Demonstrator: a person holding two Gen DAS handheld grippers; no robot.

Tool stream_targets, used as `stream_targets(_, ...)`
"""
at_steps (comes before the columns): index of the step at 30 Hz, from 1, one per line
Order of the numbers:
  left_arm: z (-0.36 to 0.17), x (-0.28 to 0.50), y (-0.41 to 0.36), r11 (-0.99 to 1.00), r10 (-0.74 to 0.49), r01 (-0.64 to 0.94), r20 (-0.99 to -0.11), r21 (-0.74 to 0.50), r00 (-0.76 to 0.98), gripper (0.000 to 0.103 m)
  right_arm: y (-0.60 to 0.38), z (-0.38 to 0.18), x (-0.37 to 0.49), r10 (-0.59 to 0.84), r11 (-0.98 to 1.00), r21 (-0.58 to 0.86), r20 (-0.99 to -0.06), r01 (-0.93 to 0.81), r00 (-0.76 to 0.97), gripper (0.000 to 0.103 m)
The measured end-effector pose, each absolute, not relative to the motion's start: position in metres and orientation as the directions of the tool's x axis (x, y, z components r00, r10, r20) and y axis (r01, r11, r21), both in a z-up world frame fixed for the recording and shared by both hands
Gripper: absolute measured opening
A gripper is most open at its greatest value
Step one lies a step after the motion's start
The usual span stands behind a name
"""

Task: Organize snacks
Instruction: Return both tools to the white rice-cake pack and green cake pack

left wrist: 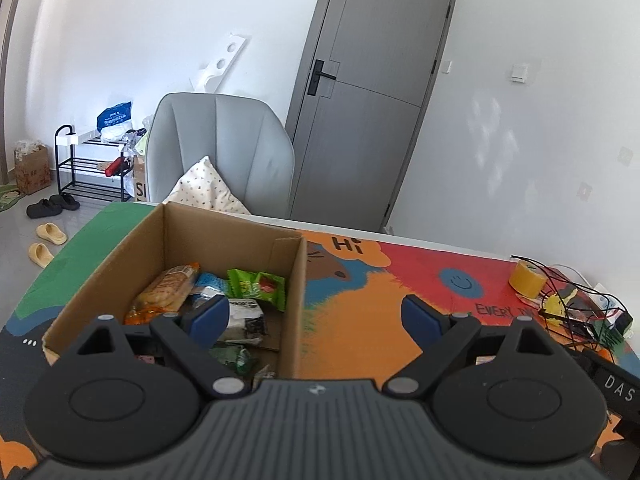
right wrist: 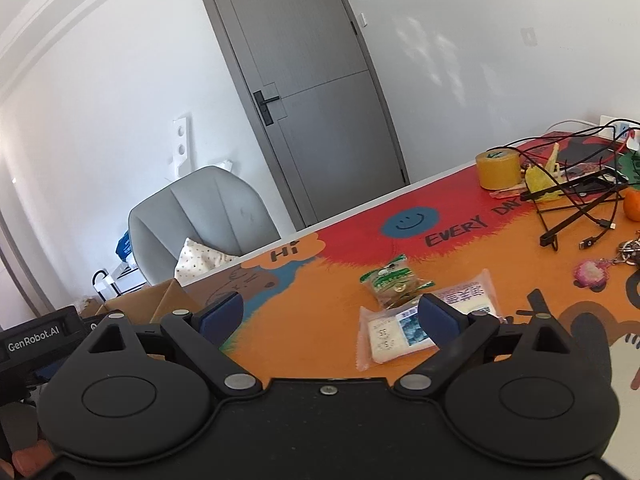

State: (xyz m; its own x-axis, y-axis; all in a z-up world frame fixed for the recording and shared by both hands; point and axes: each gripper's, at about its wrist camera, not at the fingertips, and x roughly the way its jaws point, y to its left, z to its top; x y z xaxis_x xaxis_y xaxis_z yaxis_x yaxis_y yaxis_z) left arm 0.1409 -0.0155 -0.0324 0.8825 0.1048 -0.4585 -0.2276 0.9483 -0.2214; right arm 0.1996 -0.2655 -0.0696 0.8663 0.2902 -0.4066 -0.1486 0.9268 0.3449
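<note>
An open cardboard box (left wrist: 296, 280) stands on the colourful table mat and holds several snack packs, among them a green pack (left wrist: 256, 286) and an orange-brown pack (left wrist: 164, 292). My left gripper (left wrist: 316, 318) is open and empty, hovering over the box's right wall. My right gripper (right wrist: 330, 316) is open and empty above the mat. In front of it lie a green-and-white snack pack (right wrist: 394, 282), a clear pack with a white cake (right wrist: 386, 338) and a white pack (right wrist: 470, 296) partly behind the right finger. The box's corner (right wrist: 160, 300) shows at the left.
A yellow tape roll (right wrist: 498, 170), tangled black cables (right wrist: 572, 200), an orange (right wrist: 633, 204) and a pink keychain (right wrist: 590, 274) lie at the table's right. A grey chair (left wrist: 218, 148) with a cushion stands behind the table, before a grey door (left wrist: 368, 92).
</note>
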Motion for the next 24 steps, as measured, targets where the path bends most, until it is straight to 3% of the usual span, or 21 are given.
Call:
stream_targets(11,-0.033,0.152,-0.059,0.963,0.064,-0.172,-0.440,-0.209,0.896,0.092,-0.311,-0.079,0.195,0.247,0.925,0.369,-0.397,-0.093,0.884,0.095)
stream_targets(24,-0.047,0.176,-0.094,0.967,0.050,-0.168,-0.503,-0.192,0.863,0.092,-0.357,-0.101,0.205,0.208,0.908,0.418,-0.428,-0.011,0.880,0.094)
